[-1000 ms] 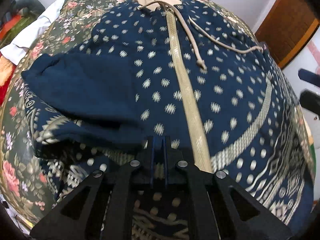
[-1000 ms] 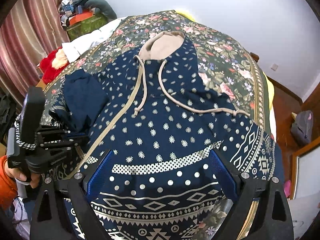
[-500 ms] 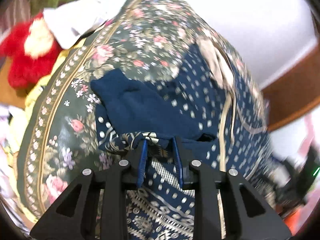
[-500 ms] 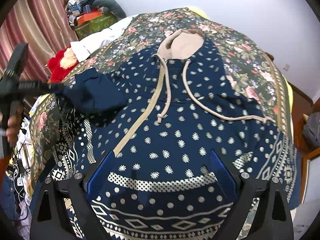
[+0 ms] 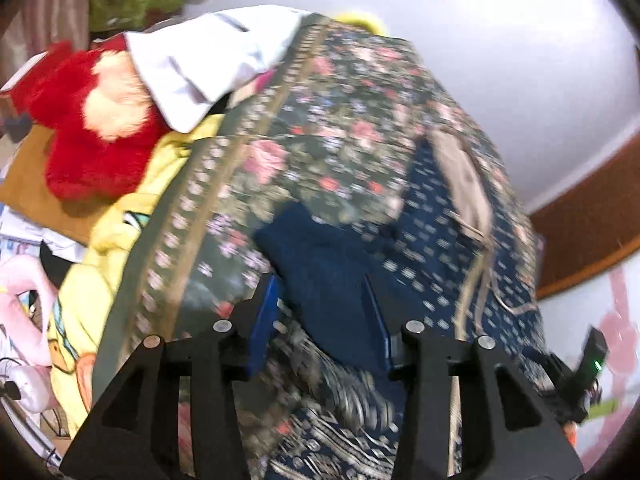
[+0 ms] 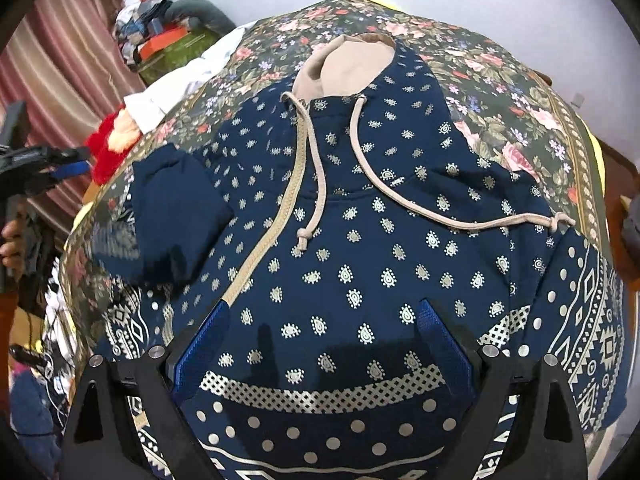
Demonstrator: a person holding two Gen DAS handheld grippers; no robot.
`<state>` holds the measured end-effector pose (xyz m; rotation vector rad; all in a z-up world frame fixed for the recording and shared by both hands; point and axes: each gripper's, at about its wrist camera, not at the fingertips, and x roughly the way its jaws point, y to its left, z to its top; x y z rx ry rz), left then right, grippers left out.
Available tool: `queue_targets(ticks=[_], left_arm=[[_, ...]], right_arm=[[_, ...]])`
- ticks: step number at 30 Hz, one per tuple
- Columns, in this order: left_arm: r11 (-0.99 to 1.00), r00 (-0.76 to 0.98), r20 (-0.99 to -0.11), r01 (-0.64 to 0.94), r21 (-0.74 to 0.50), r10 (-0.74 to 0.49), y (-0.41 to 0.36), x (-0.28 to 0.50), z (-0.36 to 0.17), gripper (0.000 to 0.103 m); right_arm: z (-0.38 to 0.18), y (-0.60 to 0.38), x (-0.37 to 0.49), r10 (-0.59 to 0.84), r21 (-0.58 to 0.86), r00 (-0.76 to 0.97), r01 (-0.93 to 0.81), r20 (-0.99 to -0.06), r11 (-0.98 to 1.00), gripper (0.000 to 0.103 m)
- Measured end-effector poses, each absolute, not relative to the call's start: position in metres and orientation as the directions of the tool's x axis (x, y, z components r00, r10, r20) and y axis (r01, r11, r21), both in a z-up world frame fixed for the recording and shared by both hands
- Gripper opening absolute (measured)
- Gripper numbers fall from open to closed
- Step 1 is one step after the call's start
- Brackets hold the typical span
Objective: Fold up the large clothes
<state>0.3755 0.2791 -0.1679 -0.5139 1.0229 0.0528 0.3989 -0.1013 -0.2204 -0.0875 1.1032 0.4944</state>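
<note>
Fingers on my left gripper [image 5: 326, 312] stand apart, holding nothing, over the folded-in plain sleeve [image 5: 320, 264] (this view is badly blurred). My right gripper [image 6: 320, 348] gapes wide and empty above the hem band of the navy hoodie [image 6: 380, 240], which lies front-up on the floral bedspread [image 6: 520, 92], drawstrings [image 6: 400, 196] trailing across its chest.

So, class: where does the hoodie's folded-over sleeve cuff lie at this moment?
In the right wrist view, the plain navy cuff lies at the left, on the hoodie beside the tan zipper band, near the bedspread edge.
</note>
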Motion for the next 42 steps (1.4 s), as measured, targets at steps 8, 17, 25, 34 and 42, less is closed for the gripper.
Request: queue_targets(ticks=[8, 17, 25, 34, 42], left_arm=[[0.878, 0.426, -0.897, -0.378, -0.293, -0.116, 0.283, 0.428, -0.234, 0.042], [0.94, 0.515, -0.857, -0.291, -0.181, -0.006, 0.241, 0.434, -0.198, 0.007], [0.979, 0.681, -0.711, 0.043, -0.2, -0.175, 0.116, 0.409, -0.072, 0.007], [0.919, 0.597, -0.706, 0.328, -0.218, -0.381, -0.055, 0.39, -0.052, 0.007], [0.893, 0.443, -0.808, 0.399, -0.211, -0.389, -0.148, 0.386, -0.123, 0.007]], right_arm=[[-0.204, -0.114, 0.389, 0.345, 0.169, 0.385, -0.423, -0.856, 0.89, 0.094], [-0.187, -0.151, 0.379, 0.306, 0.137, 0.434, -0.378, -0.847, 0.916, 0.094], [-0.163, -0.175, 0.358, 0.328, 0.155, 0.483, -0.363, -0.812, 0.919, 0.094], [-0.137, -0.221, 0.325, 0.304, 0.134, 0.544, -0.33, -0.782, 0.935, 0.094], [-0.144, -0.278, 0.301, 0.237, 0.127, 0.544, -0.232, -0.805, 0.964, 0.094]])
